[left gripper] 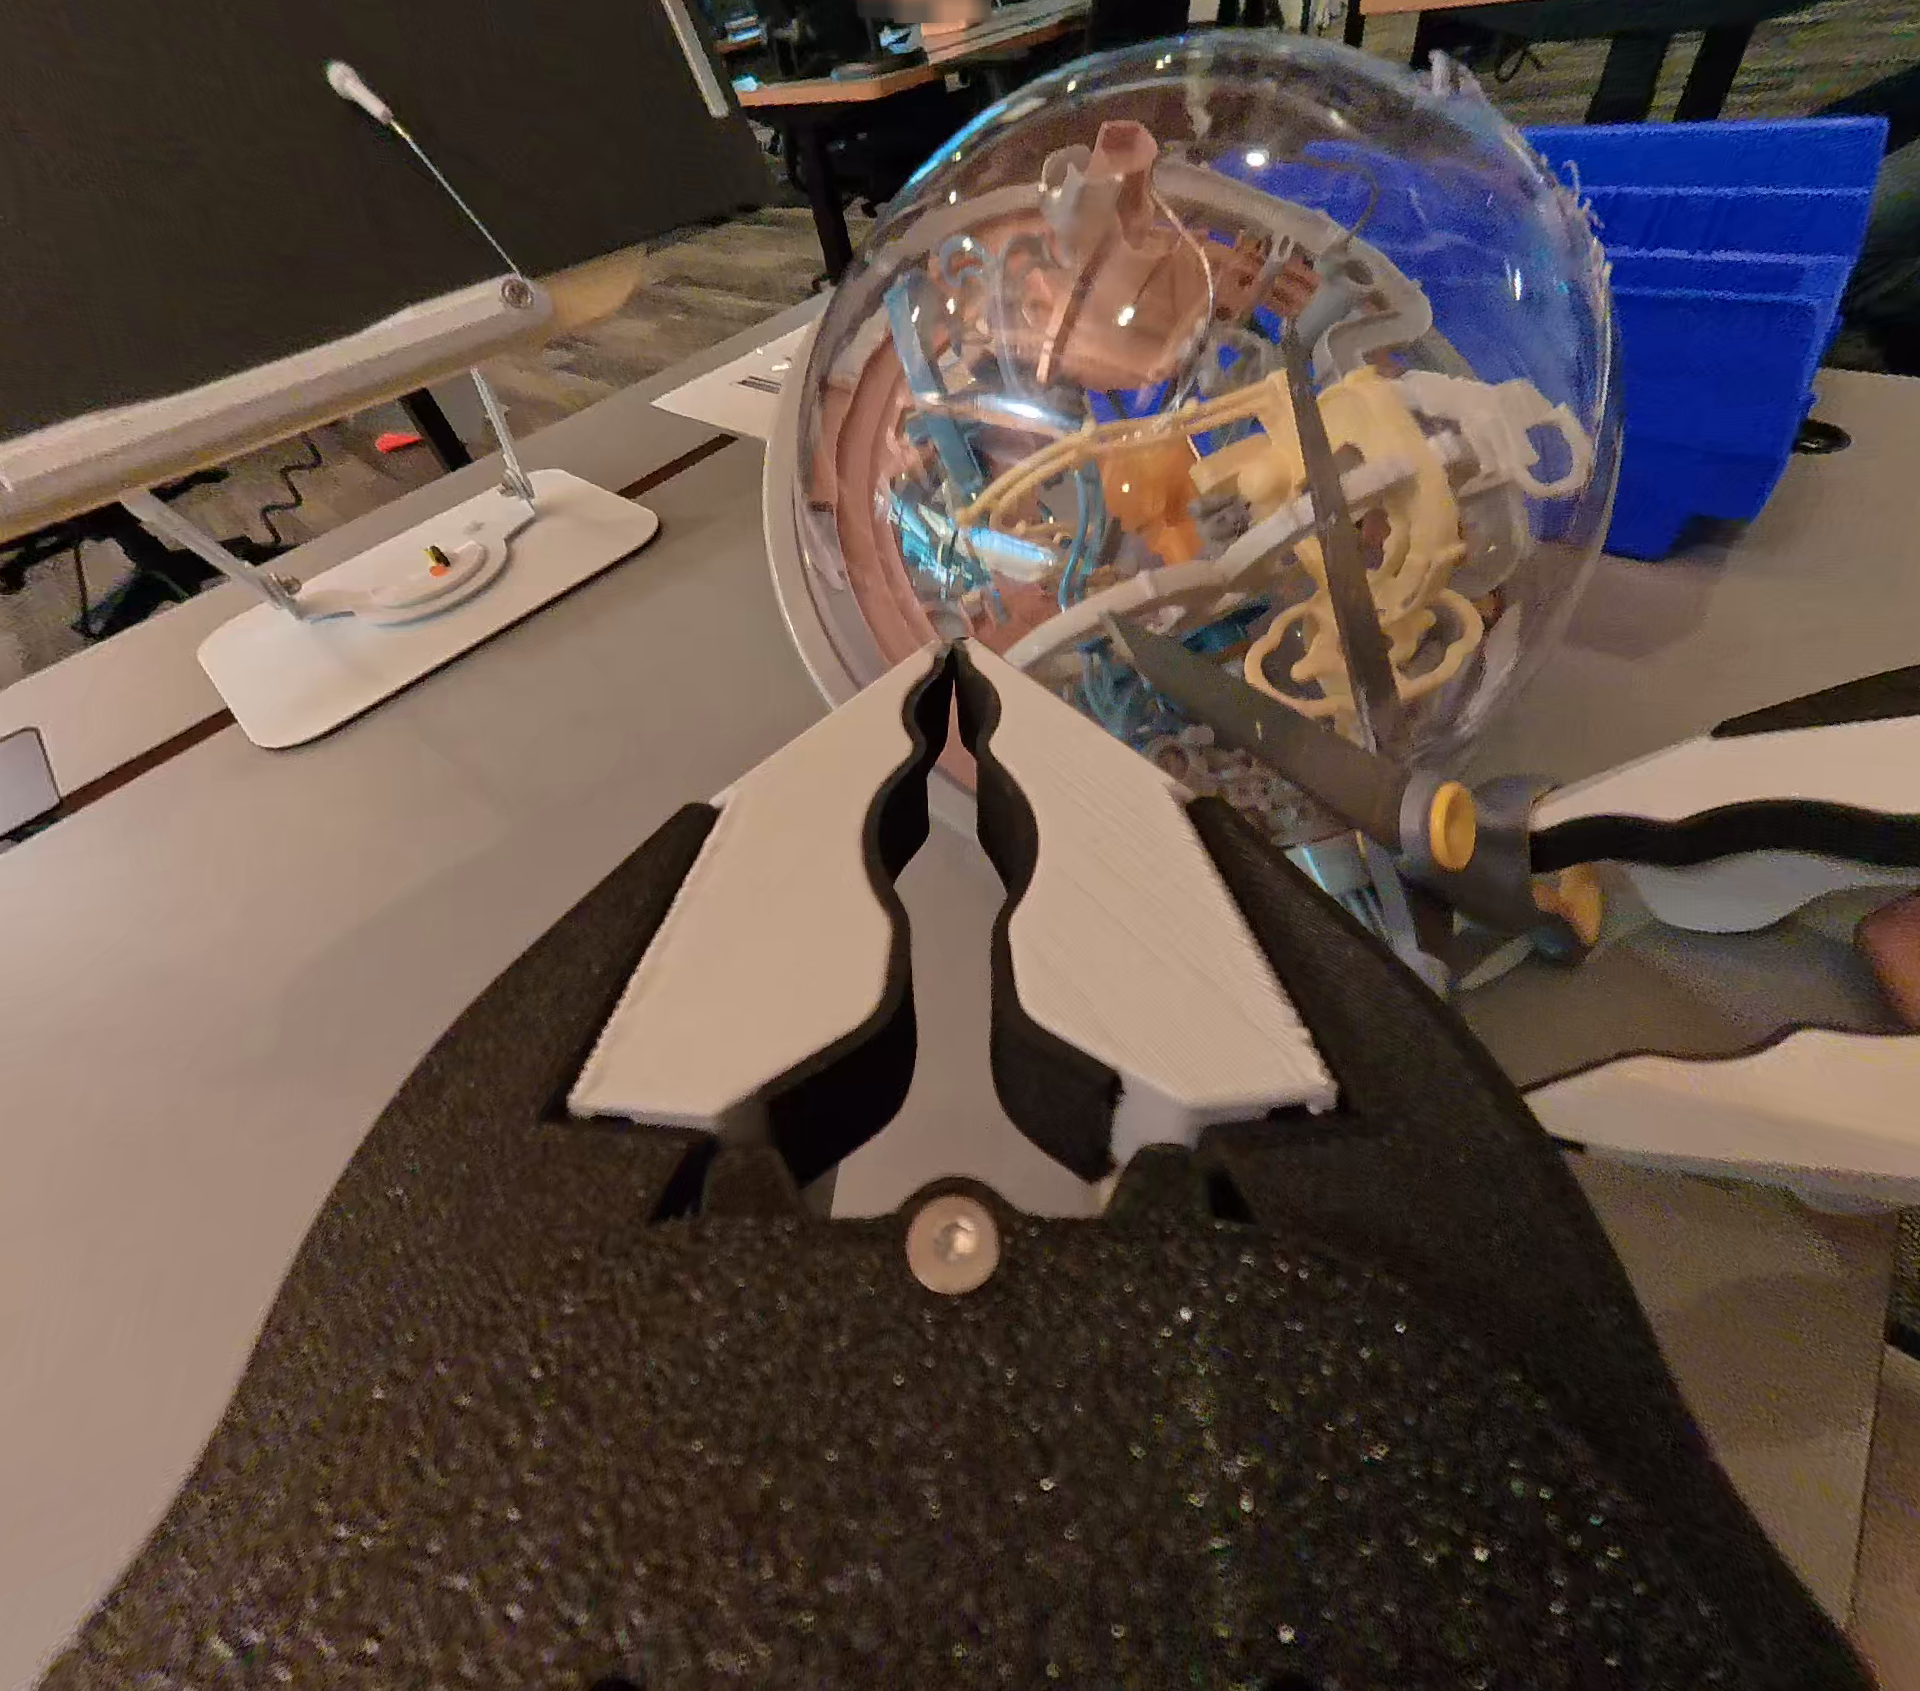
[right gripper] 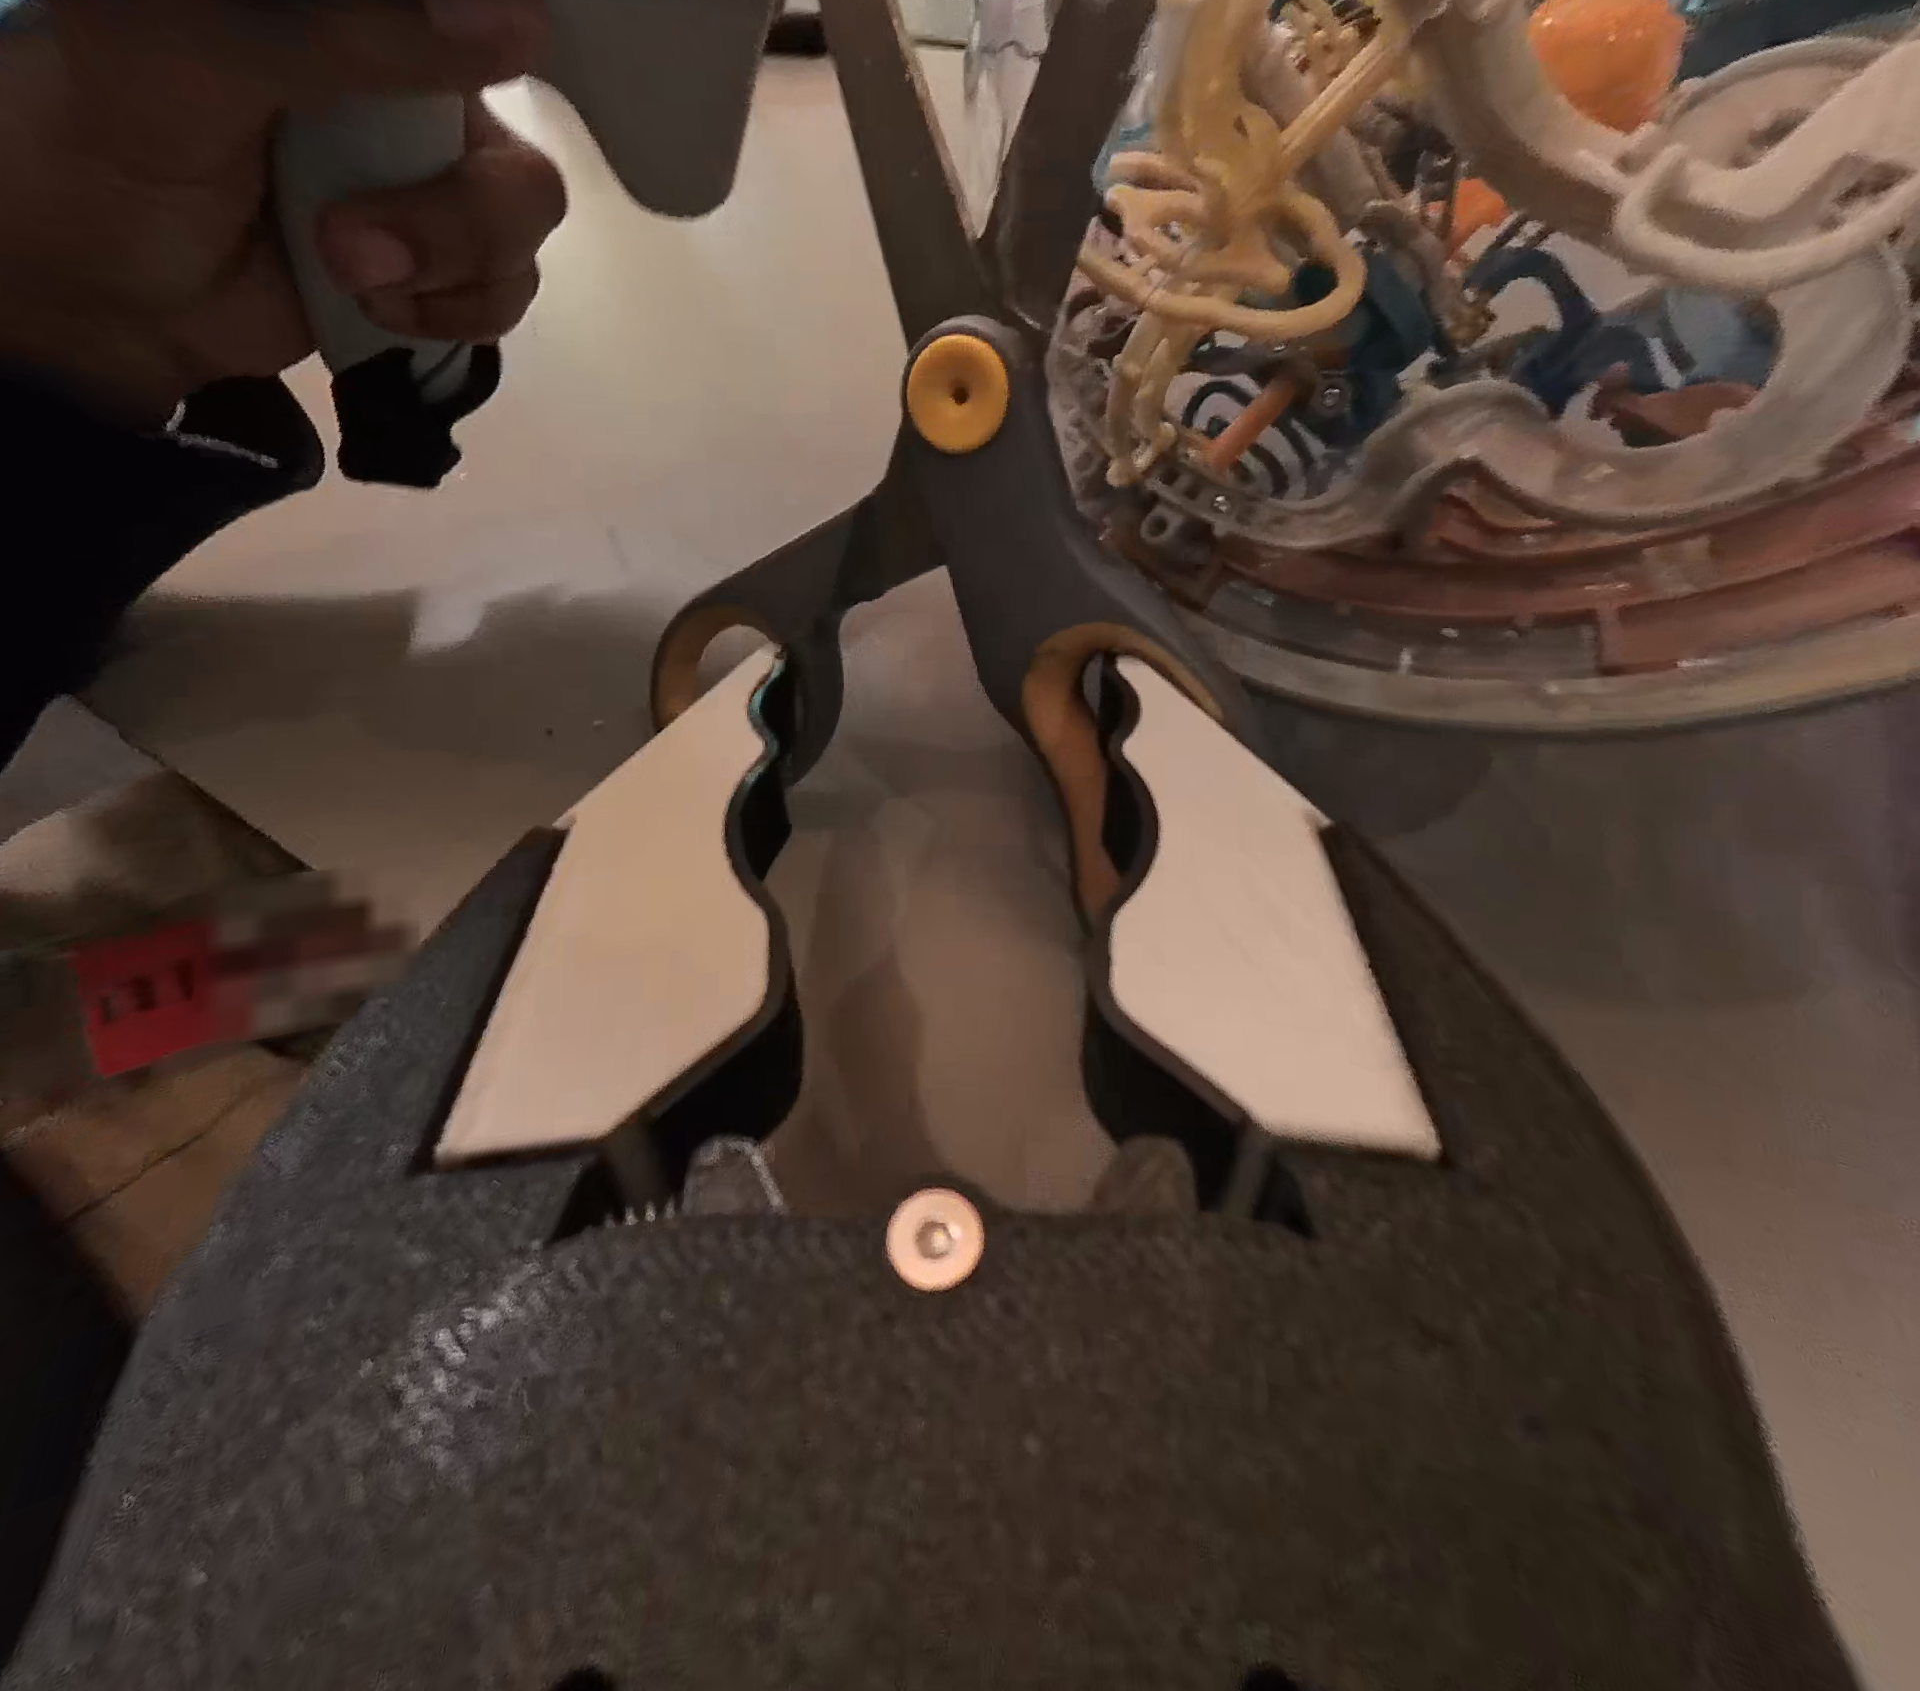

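Scissors (right gripper: 951, 436) splayed in right claw (right gripper: 940, 685), glossy maze sphere (left gripper: 1195, 415) beside closed left claw (left gripper: 954, 654)

maze sphere (left gripper: 1195, 415) ahead, open table (left gripper: 468, 862) left

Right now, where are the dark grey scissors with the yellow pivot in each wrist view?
Left wrist view: dark grey scissors with the yellow pivot at right of middle, blades against the clear plastic maze sphere.
Right wrist view: scissors centre, handles between the right gripper jaws.
Shared landmark: the sphere.
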Tool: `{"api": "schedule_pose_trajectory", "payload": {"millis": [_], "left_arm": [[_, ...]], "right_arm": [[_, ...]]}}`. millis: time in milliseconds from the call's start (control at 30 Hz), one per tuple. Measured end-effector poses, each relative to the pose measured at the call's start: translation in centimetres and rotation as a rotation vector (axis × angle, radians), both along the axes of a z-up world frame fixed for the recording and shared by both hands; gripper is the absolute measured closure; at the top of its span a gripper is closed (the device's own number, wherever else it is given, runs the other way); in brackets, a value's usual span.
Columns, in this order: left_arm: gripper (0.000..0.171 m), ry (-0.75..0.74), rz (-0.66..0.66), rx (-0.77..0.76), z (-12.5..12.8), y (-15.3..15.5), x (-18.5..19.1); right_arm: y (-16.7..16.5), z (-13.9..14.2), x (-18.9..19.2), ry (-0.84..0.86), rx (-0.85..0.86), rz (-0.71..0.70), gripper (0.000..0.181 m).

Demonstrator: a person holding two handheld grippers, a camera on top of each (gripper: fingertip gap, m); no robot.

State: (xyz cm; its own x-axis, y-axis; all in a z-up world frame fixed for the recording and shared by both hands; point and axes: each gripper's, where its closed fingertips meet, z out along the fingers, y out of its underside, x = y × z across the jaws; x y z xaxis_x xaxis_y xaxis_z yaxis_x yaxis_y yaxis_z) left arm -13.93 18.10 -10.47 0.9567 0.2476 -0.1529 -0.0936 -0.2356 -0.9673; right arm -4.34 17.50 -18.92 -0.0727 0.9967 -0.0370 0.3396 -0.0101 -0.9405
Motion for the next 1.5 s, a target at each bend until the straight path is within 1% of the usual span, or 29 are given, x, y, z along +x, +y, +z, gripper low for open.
{"api": "schedule_pose_trajectory", "payload": {"millis": [100, 167, 200, 267, 400, 433, 500, 533, 567, 600, 633, 733, 800, 867, 933, 1000, 1067, 1133, 1167, 1233, 1267, 1300, 1400, 1500], "left_arm": [[0.171, -0.017, -0.01, -0.009, -0.7, -0.3, 0.3], [0.171, -0.038, -0.032, -0.01, -1.1, -0.4, 0.9], [0.171, -0.051, -0.045, -0.01, -1.3, -0.3, 1.3], [0.171, -0.071, -0.062, -0.009, -1.6, -0.2, 1.9], [0.171, -0.104, -0.087, -0.016, -2.6, 0.3, 3.3], [0.171, -0.11, -0.103, -0.031, -3.0, 0.3, 3.9], [0.171, -0.141, -0.173, -0.091, -4.3, 0.6, 6.1], [0.171, -0.144, -0.206, -0.118, -5.0, 0.7, 7.3], [0.171, -0.133, -0.207, -0.137, -5.6, 0.8, 8.0], [0.171, -0.079, -0.188, -0.145, -5.9, 0.8, 8.0], [0.171, -0.058, -0.183, -0.141, -5.9, 0.8, 8.1], [0.171, -0.197, -0.25, -0.114, -5.6, 0.6, 9.0], [0.171, -0.224, -0.271, -0.103, -5.4, 0.5, 9.2], [0.171, -0.22, -0.283, -0.093, -5.3, 0.4, 9.4], [0.171, -0.212, -0.264, -0.044, -4.6, 0.2, 8.9], [0.171, -0.204, -0.215, 0.033, -3.3, -0.3, 7.4], [0.171, -0.205, -0.159, 0.111, -1.9, -0.8, 5.7], [0.171, -0.217, -0.143, 0.149, -0.9, -1.0, 5.0], [0.171, -0.229, -0.166, 0.13, -1.0, -0.9, 5.4], [0.171, -0.278, -0.272, 0.013, -2.6, -0.3, 7.7], [0.171, -0.285, -0.301, -0.03, -3.4, -0.2, 8.5], [0.171, -0.276, -0.308, -0.054, -4.1, -0.1, 9.0], [0.171, -0.264, -0.267, -0.086, -5.5, -0.3, 8.6], [0.165, -0.391, -0.32, -0.154, -7.0, -0.8, 9.6]], "right_arm": [[0.5, 0.3, 0.9, 0.039, -0.04, -0.096, 0.12], [0.1, 0.0, 1.5, 0.034, -0.051, -0.129, 0.115], [0.0, -0.3, 1.5, 0.019, -0.032, -0.143, 0.111], [0.3, -0.7, 1.4, -0.012, 0.029, -0.18, 0.111], [0.8, -2.0, 0.5, -0.114, 0.083, -0.243, 0.103], [1.0, -2.4, 0.3, -0.142, 0.111, -0.263, 0.103], [1.1, -2.2, -0.2, -0.148, 0.139, -0.29, 0.107], [1.0, -2.2, -0.5, -0.144, 0.15, -0.28, 0.109], [1.1, -2.1, -0.7, -0.136, 0.152, -0.278, 0.114], [1.3, -1.9, -0.8, -0.12, 0.148, -0.28, 0.118], [1.5, -1.9, -0.8, -0.106, 0.138, -0.282, 0.121], [2.1, -1.3, -0.4, -0.061, 0.15, -0.284, 0.125], [2.3, -1.1, -0.3, -0.059, 0.164, -0.272, 0.126], [2.5, -1.0, -0.1, -0.053, 0.165, -0.254, 0.127], [2.4, -0.8, 0.2, -0.041, 0.126, -0.222, 0.127], [2.3, -0.6, 0.5, -0.034, 0.088, -0.198, 0.127], [2.4, -0.5, 0.7, -0.037, 0.077, -0.183, 0.128], [2.4, -0.5, 0.9, -0.04, 0.078, -0.17, 0.128], [2.3, -0.5, 0.9, -0.041, 0.082, -0.167, 0.129], [2.2, -0.4, 0.8, -0.04, 0.082, -0.16, 0.13], [2.1, -0.4, 0.8, -0.038, 0.073, -0.154, 0.13], [2.0, -0.3, 0.7, -0.034, 0.06, -0.148, 0.13], [2.0, 0.0, 0.9, -0.019, 0.018, -0.137, 0.131], [2.2, 0.1, 1.0, -0.014, 0.002, -0.129, 0.132]]}}
